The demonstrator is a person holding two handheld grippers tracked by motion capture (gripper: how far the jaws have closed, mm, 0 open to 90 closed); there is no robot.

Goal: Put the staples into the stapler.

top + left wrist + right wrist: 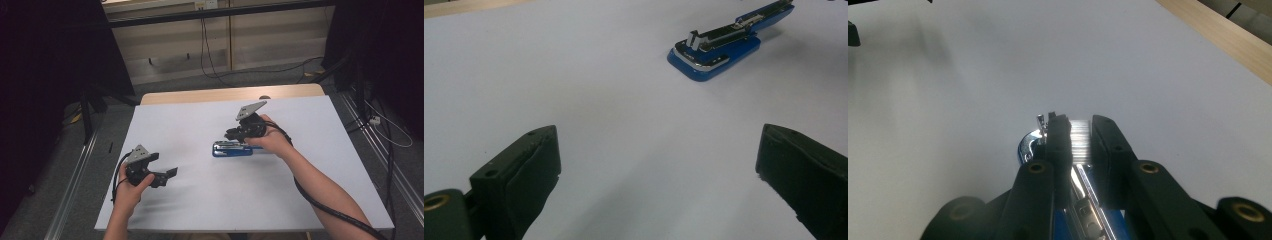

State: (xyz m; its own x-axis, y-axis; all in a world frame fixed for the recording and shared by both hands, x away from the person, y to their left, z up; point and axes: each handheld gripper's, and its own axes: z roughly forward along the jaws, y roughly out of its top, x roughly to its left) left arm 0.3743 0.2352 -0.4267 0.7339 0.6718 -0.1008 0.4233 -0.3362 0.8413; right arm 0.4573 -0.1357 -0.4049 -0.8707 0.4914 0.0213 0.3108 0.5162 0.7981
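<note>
Reaching in from the lower right of the high view, the right forearm crosses the desk (300,120) on a slant; the right hand (272,140) is bent at the wrist, tipping the right gripper (235,134) down over the blue stapler (232,149); its fingers (1060,137) are drawn close together and pinch a strip of bright staples (1080,135) over the stapler's open chrome channel, as the right gripper view shows. The stapler lies flat near the middle of the desk, its glossy blue plastic base long and round-nosed, its metal magazine exposed. The left hand (131,187) rests low near the front left edge, well apart from the stapler; the left gripper (167,175) points level across the desk; its fingers (531,165), blocky matt black pads, stand spread wide with nothing between them. The desk surface is smooth, pale and matt, with a light wooden edge at the far side.
</note>
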